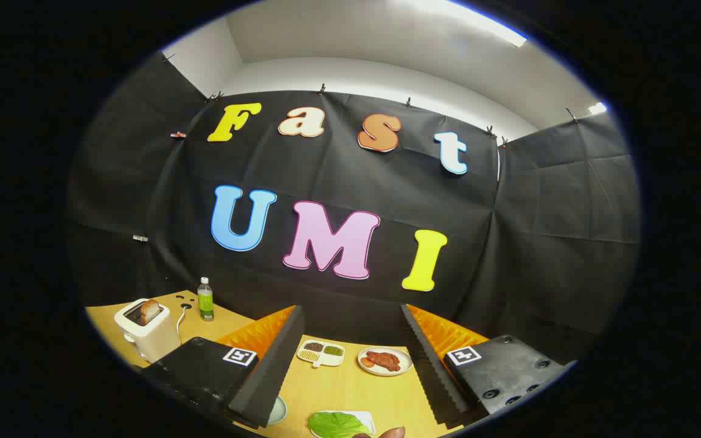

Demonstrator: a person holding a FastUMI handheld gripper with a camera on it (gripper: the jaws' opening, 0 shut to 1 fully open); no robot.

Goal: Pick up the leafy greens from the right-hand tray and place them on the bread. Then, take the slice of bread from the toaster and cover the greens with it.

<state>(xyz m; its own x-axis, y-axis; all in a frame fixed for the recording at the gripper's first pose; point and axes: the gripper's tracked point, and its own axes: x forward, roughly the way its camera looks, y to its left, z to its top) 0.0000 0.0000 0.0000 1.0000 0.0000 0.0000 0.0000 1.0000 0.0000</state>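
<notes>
My gripper (352, 313) is open, its two dark fingers spread wide and raised above the wooden table (350, 389), with nothing between them. The leafy greens (335, 424) lie on a white tray (367, 418) on the near part of the table, below and between the fingers. A white toaster (146, 334) stands far left beyond the left finger, and a browned slice of bread (150, 311) sticks up from its slot. A pale plate rim (279, 410) peeks out beside the left finger; what it holds is hidden.
Ahead between the fingers sit a white divided dish of beans (321, 353) and a round plate of red meat (384, 360). A green bottle (205, 299) stands behind the toaster. A brownish rounded thing (389, 433) lies beside the greens' tray.
</notes>
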